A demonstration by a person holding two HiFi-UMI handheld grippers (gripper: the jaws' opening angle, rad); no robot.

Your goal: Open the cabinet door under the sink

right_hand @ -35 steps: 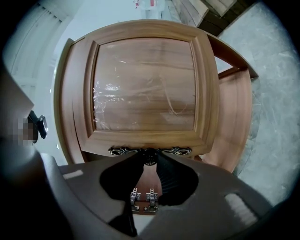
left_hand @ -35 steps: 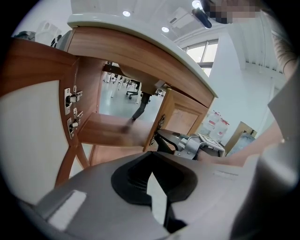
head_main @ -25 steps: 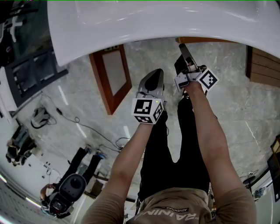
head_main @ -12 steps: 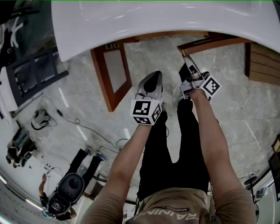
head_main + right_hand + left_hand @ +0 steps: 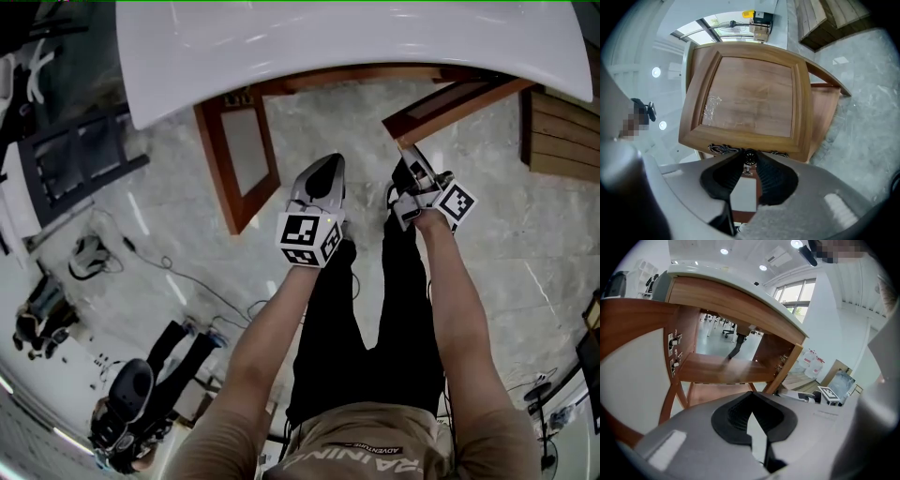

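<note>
Under the white sink (image 5: pixel 347 37) at the top of the head view, the cabinet's right-hand door (image 5: pixel 450 98) stands partly swung out. Its free edge points toward the frame's centre, and its hinged edge appears to lie at the upper right. The right gripper (image 5: pixel 410 164) has it by the knob (image 5: pixel 749 156). In the right gripper view the small round knob sits at the bottom centre of the door panel (image 5: pixel 750 103), with the two ribbed pads clamped on either side of its stem.

To do this step well, the pull should follow the door's arc rather than a straight line. That means letting the wrist turn with the panel so the pads stay square on the knob, which is small and could slip out under a sideways drag. A steady, moderate pull should be enough, since the door looks light.

The left gripper (image 5: pixel 325 169), left of centre, has its fingers together on nothing and points toward the open left half of the cabinet and its shelf (image 5: pixel 722 371). The left-hand door (image 5: pixel 234 159) is already wide open. The left gripper is best held clear of the swinging door.
</note>
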